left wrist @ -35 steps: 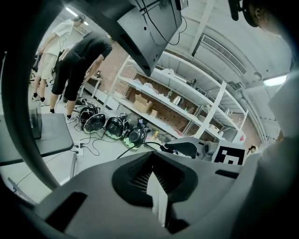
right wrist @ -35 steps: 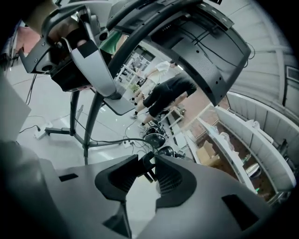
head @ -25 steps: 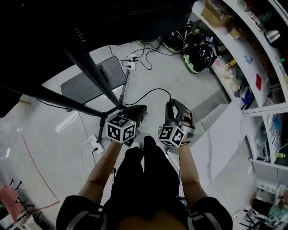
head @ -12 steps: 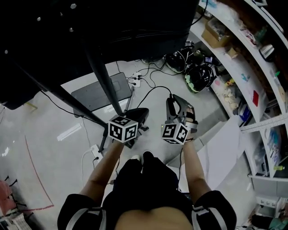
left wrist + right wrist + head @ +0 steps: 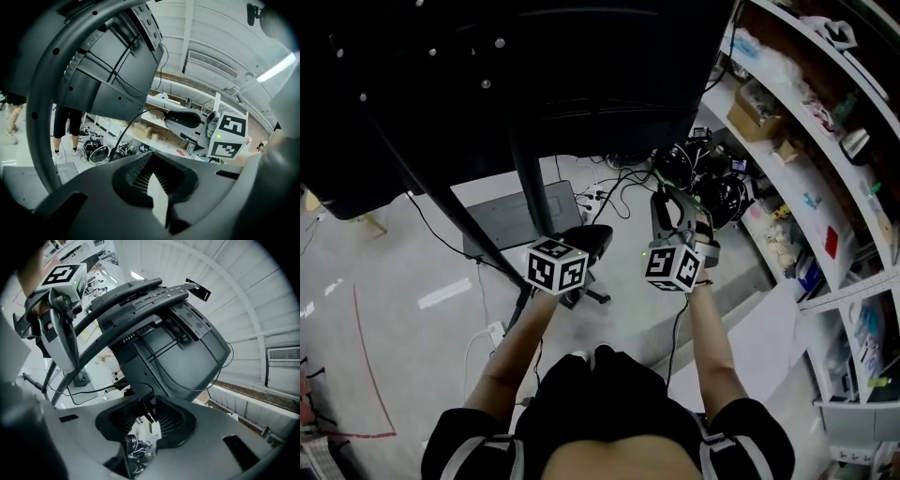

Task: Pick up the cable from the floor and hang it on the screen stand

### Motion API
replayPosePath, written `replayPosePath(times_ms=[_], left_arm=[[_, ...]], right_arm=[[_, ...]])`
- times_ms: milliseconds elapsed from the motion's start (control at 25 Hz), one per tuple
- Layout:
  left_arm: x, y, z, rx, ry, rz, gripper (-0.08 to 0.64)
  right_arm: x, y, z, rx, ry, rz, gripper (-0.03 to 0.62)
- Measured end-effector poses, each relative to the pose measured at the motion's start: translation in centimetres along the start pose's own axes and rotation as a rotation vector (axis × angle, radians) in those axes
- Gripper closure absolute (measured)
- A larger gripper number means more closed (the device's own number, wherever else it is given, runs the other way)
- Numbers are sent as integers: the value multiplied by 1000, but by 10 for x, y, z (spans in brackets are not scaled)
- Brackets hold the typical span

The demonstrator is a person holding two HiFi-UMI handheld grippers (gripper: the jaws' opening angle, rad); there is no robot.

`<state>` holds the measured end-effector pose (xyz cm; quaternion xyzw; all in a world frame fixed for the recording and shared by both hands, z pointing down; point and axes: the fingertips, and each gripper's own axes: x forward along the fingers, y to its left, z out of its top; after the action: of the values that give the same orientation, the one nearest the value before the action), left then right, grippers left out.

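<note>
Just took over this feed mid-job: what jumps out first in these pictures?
A big dark screen on its stand fills the top of the head view. Just below it the left gripper and right gripper sit side by side, the right one shut on a thin black cable. Cluttered shelves line the right edge.

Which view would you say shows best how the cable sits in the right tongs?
The right gripper view: the cable runs in and ends pinched between the right tongs. The head view hides the grip; the left gripper view shows only its hanging run.
</note>
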<state>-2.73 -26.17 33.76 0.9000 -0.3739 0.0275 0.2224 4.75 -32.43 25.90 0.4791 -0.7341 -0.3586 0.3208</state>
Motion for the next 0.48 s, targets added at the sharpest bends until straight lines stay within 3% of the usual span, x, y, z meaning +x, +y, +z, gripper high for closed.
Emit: replayPosePath(times_ms=[480], left_arm=[[34,-12,72,130,-49,-44,554]], right_arm=[[29,-108,36,-29,-82,-107,462]])
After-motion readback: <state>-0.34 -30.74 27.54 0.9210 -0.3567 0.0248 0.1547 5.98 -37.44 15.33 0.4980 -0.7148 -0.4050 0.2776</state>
